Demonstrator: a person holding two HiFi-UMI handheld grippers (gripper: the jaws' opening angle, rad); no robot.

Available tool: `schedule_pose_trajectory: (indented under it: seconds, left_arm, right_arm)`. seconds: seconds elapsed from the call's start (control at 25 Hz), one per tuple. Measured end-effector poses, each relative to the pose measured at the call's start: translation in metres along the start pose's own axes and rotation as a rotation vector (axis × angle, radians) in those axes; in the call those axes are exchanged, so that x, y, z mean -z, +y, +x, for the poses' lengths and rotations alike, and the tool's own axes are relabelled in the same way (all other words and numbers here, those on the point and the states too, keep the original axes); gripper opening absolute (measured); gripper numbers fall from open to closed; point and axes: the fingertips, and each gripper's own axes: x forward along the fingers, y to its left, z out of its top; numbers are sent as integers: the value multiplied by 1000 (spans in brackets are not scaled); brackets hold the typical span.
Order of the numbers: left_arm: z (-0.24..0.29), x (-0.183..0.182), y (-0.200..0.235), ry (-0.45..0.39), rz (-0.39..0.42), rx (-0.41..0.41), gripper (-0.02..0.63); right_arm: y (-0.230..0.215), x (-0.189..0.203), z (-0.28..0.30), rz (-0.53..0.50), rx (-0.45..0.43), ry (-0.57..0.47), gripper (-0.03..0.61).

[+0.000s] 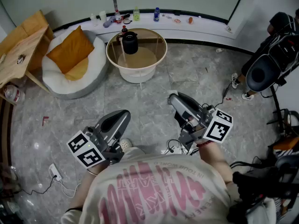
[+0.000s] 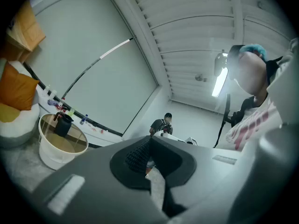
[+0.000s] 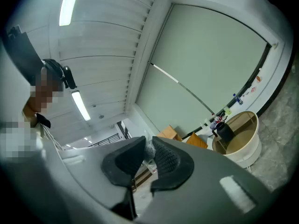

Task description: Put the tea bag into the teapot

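Note:
The black teapot (image 1: 130, 43) stands on a round cream table (image 1: 159, 55) a few steps ahead of me; it also shows in the left gripper view (image 2: 63, 124) and the right gripper view (image 3: 225, 132). I hold both grippers low over the grey floor, far short of the table. My right gripper (image 1: 173, 98) is shut on a small pale crumpled thing, seemingly the tea bag (image 3: 148, 150), pinched between its ribbed pads (image 3: 168, 160). My left gripper (image 1: 125, 113) has its tips (image 2: 149, 139) together with nothing between them.
A white beanbag with an orange cushion (image 1: 70, 59) lies left of the round table, and a wooden table (image 1: 21, 45) stands further left. Bottles (image 1: 135, 15) line the far ledge. A person (image 1: 275, 55) stands at the right. A power strip (image 1: 55, 172) and cables lie on the floor.

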Motion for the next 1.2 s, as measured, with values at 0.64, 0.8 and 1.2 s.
schedule_pose_trajectory:
  seconds: [0.64, 0.8, 1.2]
  left_arm:
    - [-2, -2, 5, -1, 32, -12, 11]
    - [-2, -16, 25, -15, 35, -49, 11]
    - [35, -56, 98, -13, 9, -14, 11]
  right_arm:
    - [-6, -1, -2, -8, -1, -26, 48]
    - [-20, -6, 5, 43, 8, -30, 48]
    - [-69, -22, 52, 56, 75, -27, 48]
